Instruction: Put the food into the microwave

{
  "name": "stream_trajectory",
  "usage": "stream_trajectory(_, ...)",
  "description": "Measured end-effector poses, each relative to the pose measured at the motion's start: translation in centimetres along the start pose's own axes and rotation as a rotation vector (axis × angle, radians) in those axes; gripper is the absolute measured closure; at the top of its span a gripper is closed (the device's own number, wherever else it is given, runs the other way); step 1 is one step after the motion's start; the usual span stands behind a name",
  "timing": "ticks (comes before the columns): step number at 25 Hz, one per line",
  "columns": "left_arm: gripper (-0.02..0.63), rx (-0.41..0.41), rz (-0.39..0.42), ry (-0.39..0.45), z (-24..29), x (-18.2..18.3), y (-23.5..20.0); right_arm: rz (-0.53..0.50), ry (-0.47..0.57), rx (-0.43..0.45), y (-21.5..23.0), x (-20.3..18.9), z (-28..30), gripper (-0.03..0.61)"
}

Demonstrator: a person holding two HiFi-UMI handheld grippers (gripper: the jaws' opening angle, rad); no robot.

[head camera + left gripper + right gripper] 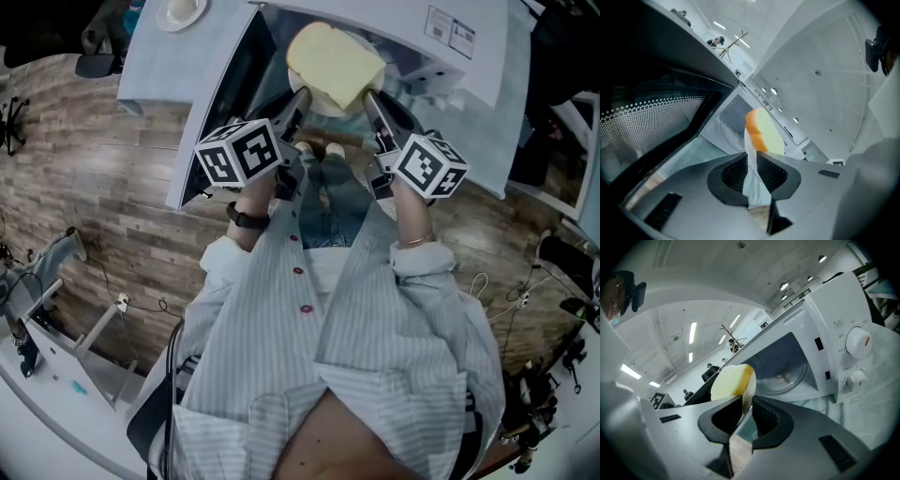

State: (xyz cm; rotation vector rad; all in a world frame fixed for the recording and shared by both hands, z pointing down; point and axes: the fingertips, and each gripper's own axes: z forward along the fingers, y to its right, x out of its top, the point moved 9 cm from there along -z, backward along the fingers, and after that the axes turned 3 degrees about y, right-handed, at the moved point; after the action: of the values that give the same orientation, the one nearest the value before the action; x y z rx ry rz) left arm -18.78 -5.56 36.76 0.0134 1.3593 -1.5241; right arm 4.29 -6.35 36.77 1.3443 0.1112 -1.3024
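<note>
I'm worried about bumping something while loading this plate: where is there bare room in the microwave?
The glass turntable is bare, between the open door at left and the dial panel at right. Crowded: the plate, its rim clamped by the left gripper and right gripper, bread on top.

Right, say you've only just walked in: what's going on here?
A person holds a tool in each hand. The left tool and the right tool each clamp one edge of a plate carrying a slice of bread. The plate is held up in front of the microwave, whose door is open. It isn't yet set down inside.
</note>
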Motion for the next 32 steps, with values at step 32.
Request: stream_trajectory(32, 0.544, 0.028, 0.036, -0.142, 8.8, -2.9, -3.8, -0.013, -0.012, -0.154, 7.3, -1.8, 2.6, 0.499)
